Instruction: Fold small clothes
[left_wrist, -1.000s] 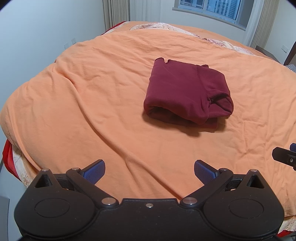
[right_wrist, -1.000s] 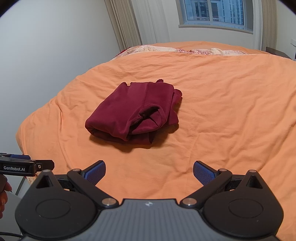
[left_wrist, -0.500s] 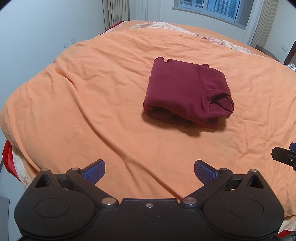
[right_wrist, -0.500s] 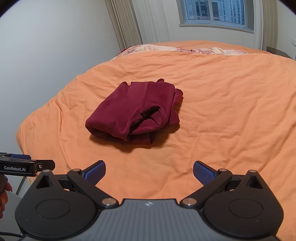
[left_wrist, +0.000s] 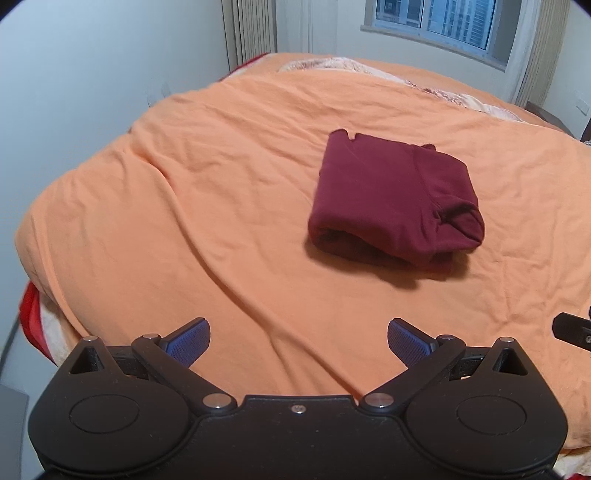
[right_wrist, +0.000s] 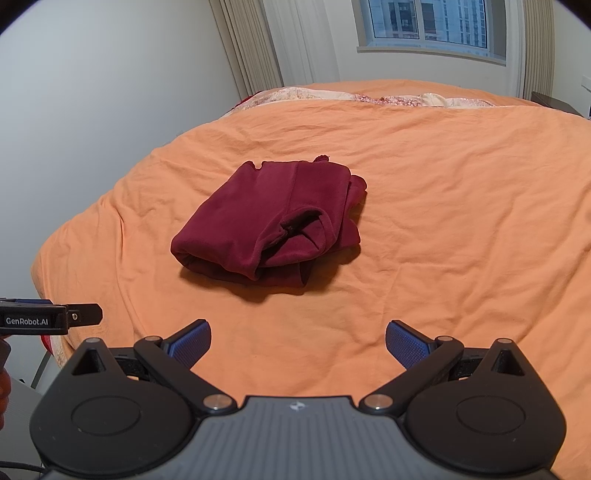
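Dark red soft knit garment (left_wrist: 395, 201) lies folded in compact bundle on middle of orange bedspread (left_wrist: 184, 206), well apart from me. My left gripper (left_wrist: 298, 341) and right gripper (right_wrist: 297, 341): jaws wide apart, holding nothing. Folding looks finished, I judge. Next move, if any: tuck loose cuff (right_wrist: 303, 230).

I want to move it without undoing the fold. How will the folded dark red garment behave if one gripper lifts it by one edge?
The dark red garment looks soft and fleecy, so it would probably sag. Its loose layers and open rolled end suggest that the fold may fall open. It seems light, so pushing would likely slide or bunch it on the orange bedcover.
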